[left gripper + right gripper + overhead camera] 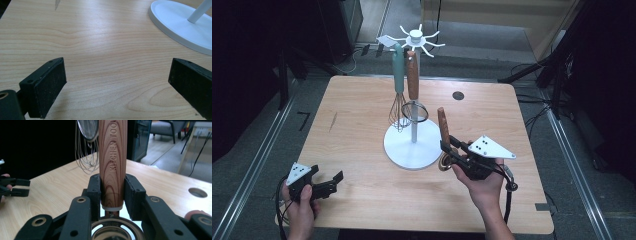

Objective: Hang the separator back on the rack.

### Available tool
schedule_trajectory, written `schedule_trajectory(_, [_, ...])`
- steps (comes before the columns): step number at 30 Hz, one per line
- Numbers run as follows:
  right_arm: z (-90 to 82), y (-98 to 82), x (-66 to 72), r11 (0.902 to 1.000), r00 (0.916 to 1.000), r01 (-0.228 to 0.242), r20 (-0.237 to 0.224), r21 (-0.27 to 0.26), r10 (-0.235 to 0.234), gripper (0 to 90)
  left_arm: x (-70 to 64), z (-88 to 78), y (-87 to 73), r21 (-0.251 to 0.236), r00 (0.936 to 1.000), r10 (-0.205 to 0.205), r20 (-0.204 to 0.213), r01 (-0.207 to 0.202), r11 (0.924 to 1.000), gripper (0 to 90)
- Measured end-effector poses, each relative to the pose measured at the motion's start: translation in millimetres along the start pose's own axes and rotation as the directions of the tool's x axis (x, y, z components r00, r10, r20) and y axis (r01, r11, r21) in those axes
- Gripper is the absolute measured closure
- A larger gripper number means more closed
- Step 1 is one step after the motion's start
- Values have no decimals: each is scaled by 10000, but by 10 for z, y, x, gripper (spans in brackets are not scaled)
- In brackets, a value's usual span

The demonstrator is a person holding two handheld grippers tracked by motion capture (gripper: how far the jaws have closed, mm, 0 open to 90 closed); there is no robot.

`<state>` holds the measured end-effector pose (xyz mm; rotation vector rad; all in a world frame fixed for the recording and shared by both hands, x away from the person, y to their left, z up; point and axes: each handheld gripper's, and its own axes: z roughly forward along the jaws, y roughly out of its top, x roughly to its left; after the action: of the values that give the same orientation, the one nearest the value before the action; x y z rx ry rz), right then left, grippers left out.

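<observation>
The right gripper (453,151) squeezes a wooden-handled strainer (112,157) that must go up onto the white rack (416,36), where a whisk (398,80) and another strainer (413,80) hang already, and the left gripper (324,185) rests open.

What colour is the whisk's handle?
Pale teal green; the whisk handle shows best in the high view.

The left gripper (117,85) hangs low over the wooden table (100,50), its two black jaws spread wide with bare wood grain between them. Off to the upper right sits the white round base (175,22) of a stand, its thin white pole (200,11) rising out of frame.
</observation>
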<state>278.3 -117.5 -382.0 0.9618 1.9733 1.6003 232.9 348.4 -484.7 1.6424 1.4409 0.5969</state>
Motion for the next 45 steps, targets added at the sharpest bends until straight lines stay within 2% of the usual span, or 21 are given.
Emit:
schedule_trajectory(13, [48, 169, 118, 9982, 9999, 64, 132, -602, -56, 704, 2, -1, 1, 35, 10000, -12, -50, 13, 10000, 17])
schedule_trajectory(19, [81, 226, 159, 9972, 9995, -173, 251, -723, 192, 704, -6, 1, 2, 39, 10000, 16, -96, -15, 10000, 17])
schedule_trajectory(26, [91, 293, 194, 9951, 9989, -241, 372, -960, 278, 703, -10, 1, 0, 9, 9999, 36, -143, -36, 10000, 17])
schedule_trajectory(30, [85, 354, 222, 9926, 9988, -277, 376, -1179, 323, 704, -14, 4, 0, 12, 9999, 57, -155, -56, 10000, 17])
schedule_trajectory(36, [97, 429, 260, 9898, 9985, -82, 532, -1423, 159, 704, -11, 4, 0, 12, 9999, 47, -146, -46, 10000, 17])
schedule_trajectory(45, [117, 542, 303, 9823, 9978, -158, 605, -1865, 275, 704, -12, 1, 0, 3, 9999, 32, -163, -32, 10000, 17])
